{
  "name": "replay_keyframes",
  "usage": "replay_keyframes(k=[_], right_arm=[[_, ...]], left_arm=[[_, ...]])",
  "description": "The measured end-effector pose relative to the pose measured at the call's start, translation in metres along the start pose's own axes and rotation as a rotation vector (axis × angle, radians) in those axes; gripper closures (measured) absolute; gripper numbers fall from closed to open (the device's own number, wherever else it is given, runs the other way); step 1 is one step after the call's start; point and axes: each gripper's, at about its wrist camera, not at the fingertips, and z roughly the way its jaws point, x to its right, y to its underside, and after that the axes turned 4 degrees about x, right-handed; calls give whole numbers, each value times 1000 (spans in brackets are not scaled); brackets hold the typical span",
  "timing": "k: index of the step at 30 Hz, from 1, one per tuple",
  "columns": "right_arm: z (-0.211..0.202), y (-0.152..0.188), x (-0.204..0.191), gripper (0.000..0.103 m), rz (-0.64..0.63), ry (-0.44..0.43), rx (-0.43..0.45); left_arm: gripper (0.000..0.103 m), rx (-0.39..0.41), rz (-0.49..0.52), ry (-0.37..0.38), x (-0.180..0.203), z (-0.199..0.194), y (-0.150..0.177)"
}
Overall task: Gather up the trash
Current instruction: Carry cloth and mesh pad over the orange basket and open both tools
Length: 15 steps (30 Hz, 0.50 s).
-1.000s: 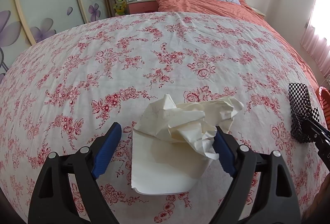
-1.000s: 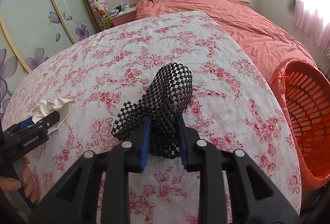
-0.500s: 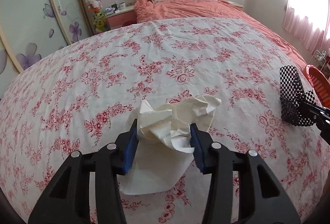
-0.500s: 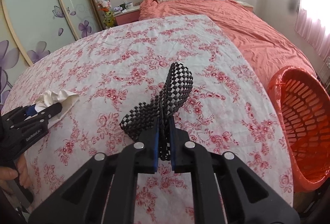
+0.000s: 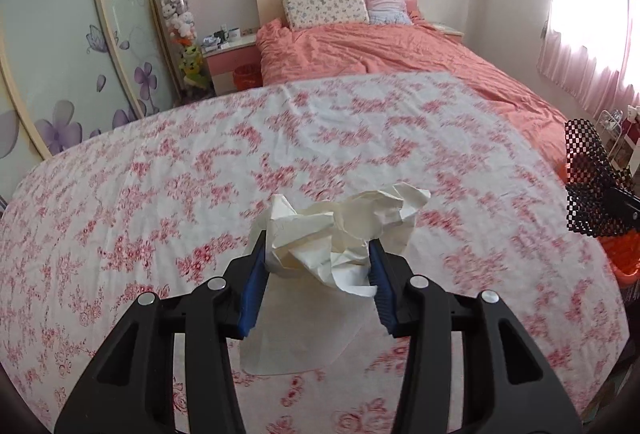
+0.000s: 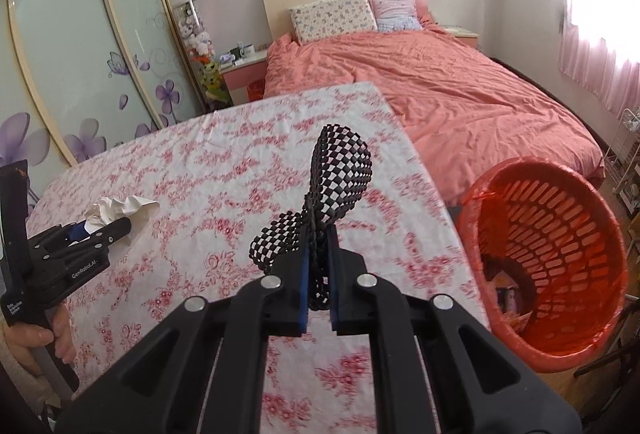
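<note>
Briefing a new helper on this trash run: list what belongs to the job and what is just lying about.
Job: crumpled paper in left gripper; black mesh in right gripper; orange basket.
Lying about: pillows, plush toys, nightstand.

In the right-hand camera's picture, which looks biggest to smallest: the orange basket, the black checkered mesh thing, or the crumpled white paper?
1. Orange basket: largest in this picture.
2. Black checkered mesh: it sits right at the camera, held by the right gripper, which inflates it.
3. Crumpled white paper: smallest, held farther off by the left gripper.
</note>
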Motion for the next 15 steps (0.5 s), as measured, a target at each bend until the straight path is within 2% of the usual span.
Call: replay_keyframes(k=[9,15], right_arm=[[-53,-16,56,95,37,66,92],[-75,-15,107,95,99,125,129]], left_arm=[[56,70,32,108,56,-34,-27],[56,98,80,207,120,-46,-44]])
